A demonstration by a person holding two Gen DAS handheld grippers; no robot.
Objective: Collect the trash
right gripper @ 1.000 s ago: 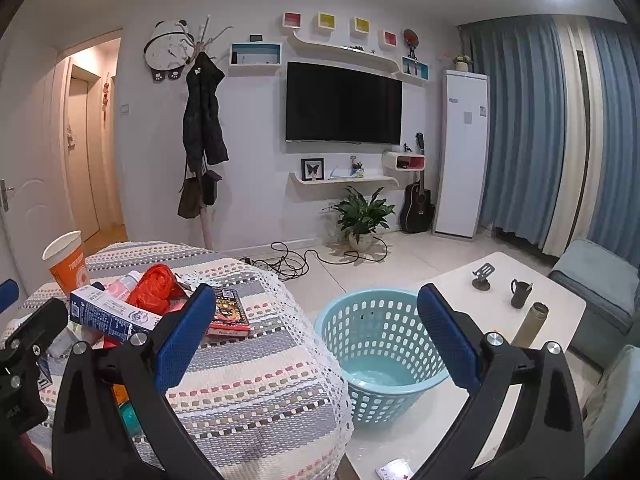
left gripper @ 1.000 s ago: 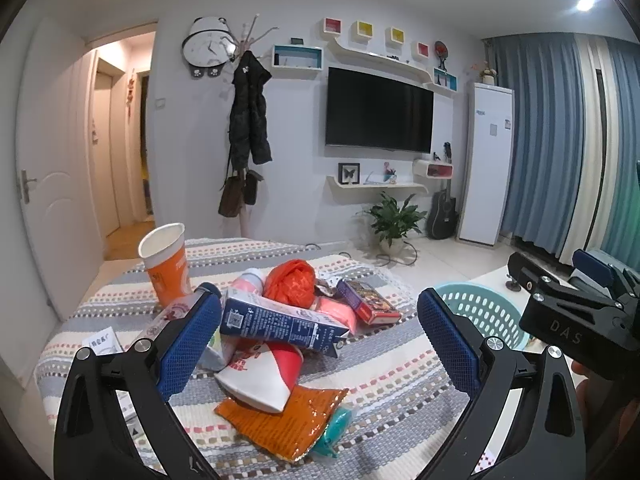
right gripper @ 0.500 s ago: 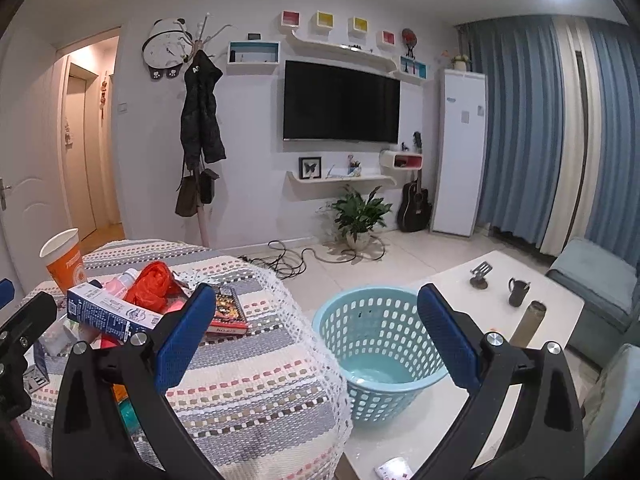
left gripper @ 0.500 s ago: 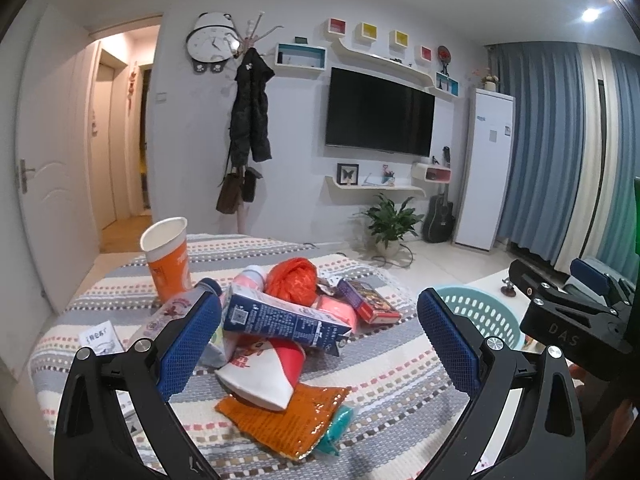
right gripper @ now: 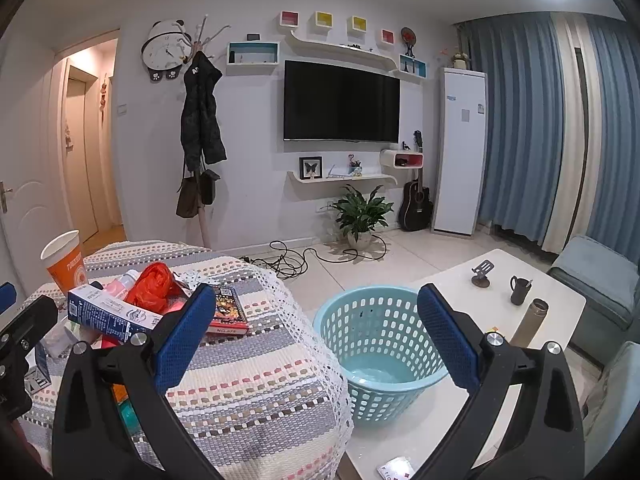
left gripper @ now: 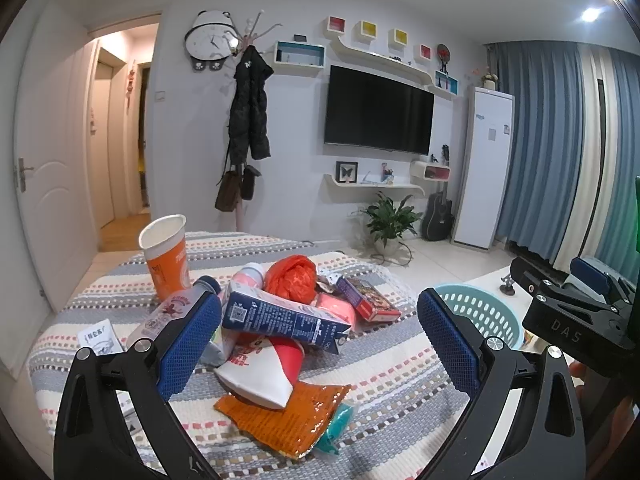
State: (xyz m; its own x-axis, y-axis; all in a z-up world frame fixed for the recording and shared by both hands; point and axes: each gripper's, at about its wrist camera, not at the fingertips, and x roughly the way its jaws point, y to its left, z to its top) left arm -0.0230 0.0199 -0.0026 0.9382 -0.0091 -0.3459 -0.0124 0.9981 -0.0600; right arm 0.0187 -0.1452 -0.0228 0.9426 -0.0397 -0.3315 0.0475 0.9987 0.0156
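Orange paper cup (left gripper: 166,258) stands upright at 10 o'clock on the striped desk (left gripper: 384,372), mouth open; inside not visible. Beside it, toward centre, the trash pile: clear bottle (left gripper: 172,314) lying on its side, blue-and-white carton (left gripper: 280,318) tilted across the heap, red plastic bag (left gripper: 291,278) behind it, white-and-red crushed cup (left gripper: 262,368) under the carton, orange foil wrapper (left gripper: 282,414) flat at 6 o'clock, small printed box (left gripper: 368,298) at 2 o'clock near the lace edge. Small white packet (left gripper: 98,336) lies apart at 9 o'clock.

Left tool (left gripper: 320,340): fingers spread wide, holding nothing, hovering above the pile; carton sits between the blue pads in view.

Desk edge drops off at 3 o'clock. Just past it, light-blue basket (right gripper: 380,344) sits on the low white table (right gripper: 500,300), close against the cloth's lace hem; no trash visible inside, its floor bare. Right tool (right gripper: 312,340): fingers spread wide, gripping nothing, aimed over the basket and the desk corner. Mug (right gripper: 520,290), metal flask (right gripper: 528,320) and phone stand (right gripper: 482,274) sit at the table's far side, well apart from the basket. Open tiled floor beyond, cables (right gripper: 304,260) at 12 o'clock.
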